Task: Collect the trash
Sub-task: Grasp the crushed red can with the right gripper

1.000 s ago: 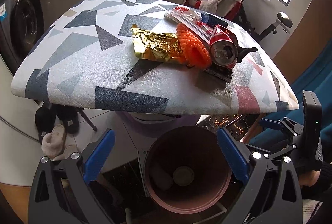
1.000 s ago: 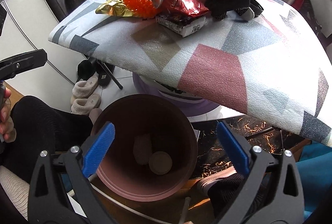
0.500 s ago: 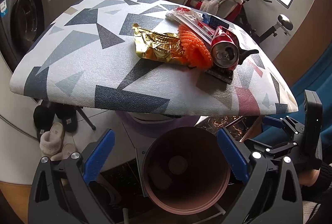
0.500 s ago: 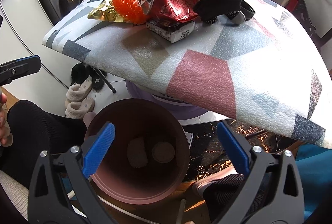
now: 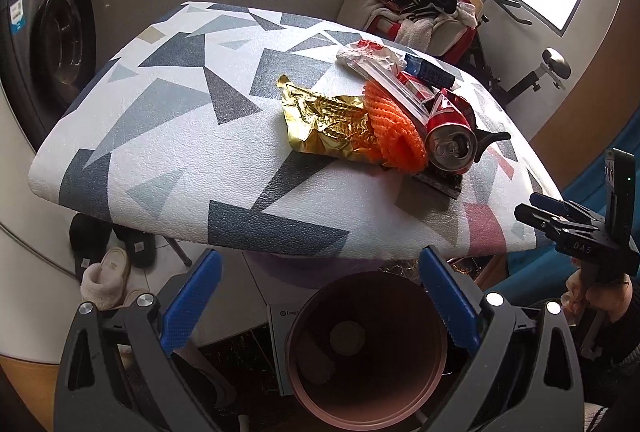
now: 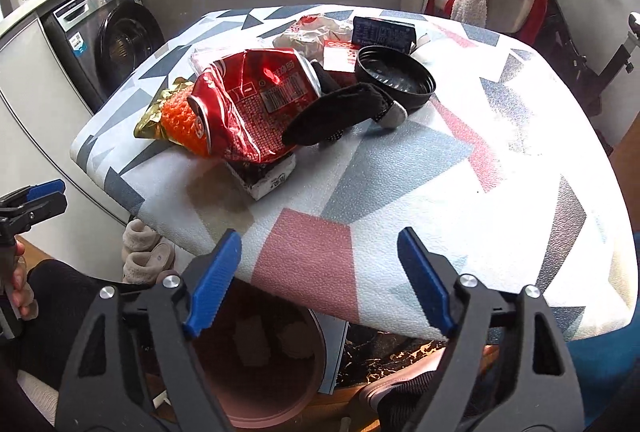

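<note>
Above the brown bin [image 6: 256,360], the right gripper [image 6: 320,280] is narrowing its empty jaws while the left gripper [image 5: 320,296] is idling open, so approaching the crushed red can [image 6: 256,104] on the table [image 6: 500,192] squarely is advisable.

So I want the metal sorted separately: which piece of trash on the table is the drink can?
The crushed red can, lying on its side with its silver pull-tab top showing, beside the orange mesh and gold wrapper.

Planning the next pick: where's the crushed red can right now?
The crushed red can lies on its side on the patterned table, atop a small box. The orange mesh is at its left in the right wrist view, and a black sock at its right.
</note>
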Tool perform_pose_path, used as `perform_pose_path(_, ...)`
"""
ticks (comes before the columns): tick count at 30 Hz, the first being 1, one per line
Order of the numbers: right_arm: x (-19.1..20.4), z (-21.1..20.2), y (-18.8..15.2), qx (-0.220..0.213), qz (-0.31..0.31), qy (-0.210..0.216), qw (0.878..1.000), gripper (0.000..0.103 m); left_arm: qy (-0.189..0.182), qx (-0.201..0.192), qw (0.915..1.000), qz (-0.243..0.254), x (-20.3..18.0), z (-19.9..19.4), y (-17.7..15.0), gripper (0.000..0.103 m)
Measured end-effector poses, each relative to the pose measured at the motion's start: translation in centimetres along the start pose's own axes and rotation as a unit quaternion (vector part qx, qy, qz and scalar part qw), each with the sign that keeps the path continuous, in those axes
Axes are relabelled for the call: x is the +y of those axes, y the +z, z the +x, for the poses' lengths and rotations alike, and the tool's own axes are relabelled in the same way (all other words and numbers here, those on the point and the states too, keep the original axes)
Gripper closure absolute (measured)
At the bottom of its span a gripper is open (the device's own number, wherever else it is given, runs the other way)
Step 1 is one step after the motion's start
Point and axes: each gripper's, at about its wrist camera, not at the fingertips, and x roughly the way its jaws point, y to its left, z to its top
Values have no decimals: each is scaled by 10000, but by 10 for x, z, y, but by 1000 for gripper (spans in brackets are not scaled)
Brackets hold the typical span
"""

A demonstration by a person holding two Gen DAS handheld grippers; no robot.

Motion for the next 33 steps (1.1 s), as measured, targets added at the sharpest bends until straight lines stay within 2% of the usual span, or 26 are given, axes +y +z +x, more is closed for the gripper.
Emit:
perform_pose_path(5,-3,-6,28,-217,46,32,9997,26,-8,-27,10000,-32,3,1,5,7)
perform_pose_path(12,34,-1,49,-319,-491,325,9978,27,-32,-37,9999,-95,7,3,7,7)
perform_pose_path(18,75,19,58,-323,-1144,416,9920,42,-51,-26,9999,-140,9,4,7,7)
perform_pose_path(23,90,38,63,-209,-1444,179,9891,53,-52,-35,9998,-197,11,3,6,7)
perform_pose_path(25,89,44,65,-170,-1450,139,9892,57,-56,-30,9997,-222,13,3,6,7)
perform_pose_path(28,82,49,67,-126,-1203,289,9922,57,-68,-10,9997,-251,14,5,5,7)
perform_pose_path(33,81,58,67,-51,-1100,262,9936,57,-90,18,9996,-261,14,8,5,7)
